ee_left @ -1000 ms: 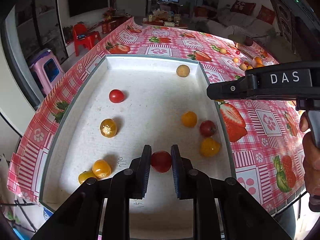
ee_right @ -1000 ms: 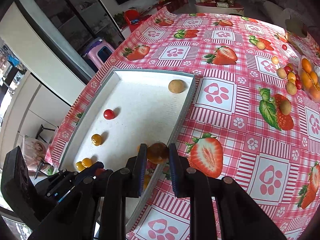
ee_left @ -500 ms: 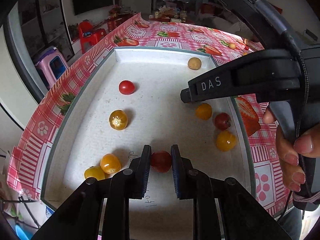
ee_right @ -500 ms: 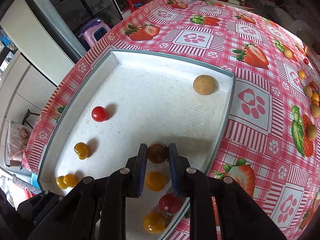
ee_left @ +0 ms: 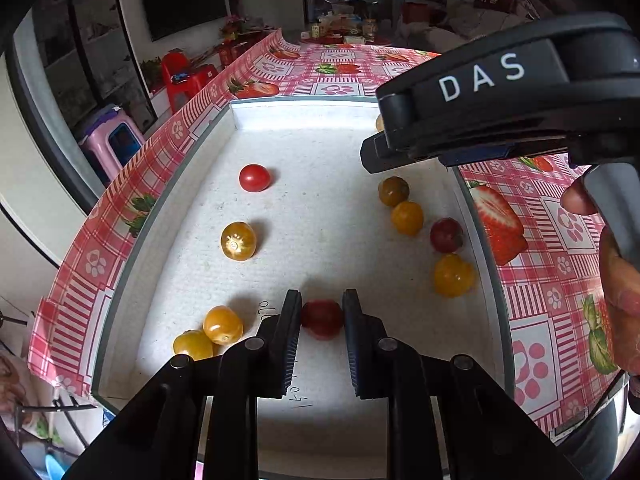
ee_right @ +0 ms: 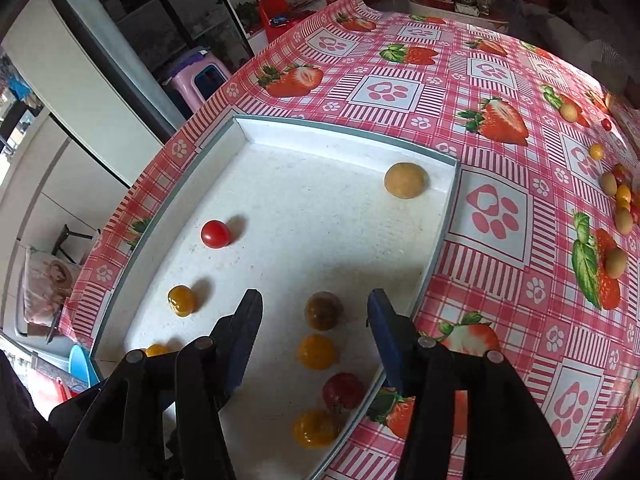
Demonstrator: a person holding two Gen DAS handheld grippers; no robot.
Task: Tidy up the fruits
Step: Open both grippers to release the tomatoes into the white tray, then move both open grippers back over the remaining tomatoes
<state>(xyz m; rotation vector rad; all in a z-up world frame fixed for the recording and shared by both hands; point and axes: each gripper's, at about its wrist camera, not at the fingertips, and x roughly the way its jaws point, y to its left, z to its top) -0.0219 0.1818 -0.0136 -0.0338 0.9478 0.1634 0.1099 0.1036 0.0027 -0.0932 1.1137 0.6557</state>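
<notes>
I count ten small fruits in the white tray (ee_left: 168, 236): one bright red tomato (ee_left: 255, 177), five yellow-orange ones, two dark red, one brownish-green tomato (ee_right: 323, 310) and one tan round fruit (ee_right: 405, 180) in the far corner. More small fruits lie loose on the strawberry-print tablecloth (ee_right: 500, 216) at the right edge.

My left gripper (ee_left: 322, 322) has just been easing open; a dark red tomato (ee_left: 322, 318) sits between its narrow jaws, and I cannot tell if the pads still touch it. My right gripper (ee_right: 316, 314) has just been opening and stands wide, the brownish-green tomato lying free between its fingers.

The right gripper's body reads "DAS" and blocks the tray's far right corner in the left view. Handwriting on the tray floor is illegible.
</notes>
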